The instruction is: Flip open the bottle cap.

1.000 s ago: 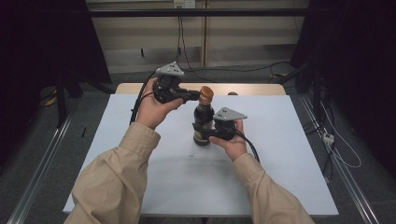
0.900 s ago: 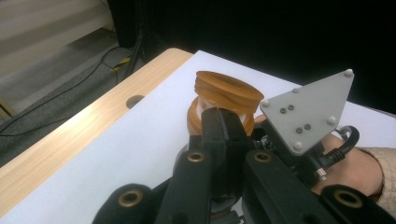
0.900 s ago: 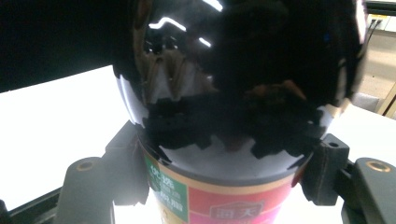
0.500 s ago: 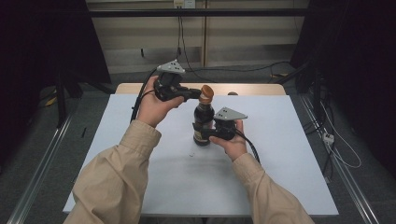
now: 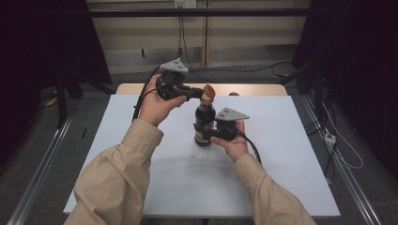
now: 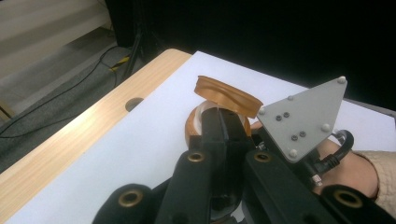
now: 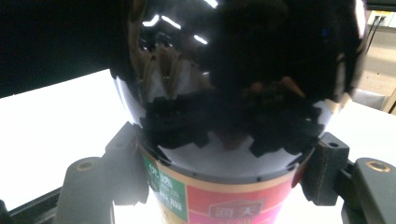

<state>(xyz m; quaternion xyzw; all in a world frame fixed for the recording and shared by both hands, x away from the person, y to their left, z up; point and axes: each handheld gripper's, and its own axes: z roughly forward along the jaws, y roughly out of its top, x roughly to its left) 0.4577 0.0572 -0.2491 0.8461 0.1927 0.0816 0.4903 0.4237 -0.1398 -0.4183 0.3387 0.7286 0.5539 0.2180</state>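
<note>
Dark glass bottle (image 5: 204, 123) stands mid-tabletop (image 5: 291, 154), clamped by the right gripper (image 5: 211, 134); the left gripper (image 5: 196, 94), jaws pinched shut on the flip cap (image 5: 208, 91), should lift gently without tipping it.

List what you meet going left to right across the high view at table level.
Left gripper → bottle cap → right gripper on the bottle → bare table.

Glossy glass, matt plastic, bare wood

The bottle (image 7: 233, 70) is dark, mirror-glossy glass with a smooth paper label (image 7: 219, 205) and a shiny brown plastic cap (image 6: 227, 95); the table (image 6: 116, 154) has a matt white top edged in pale wood.
</note>
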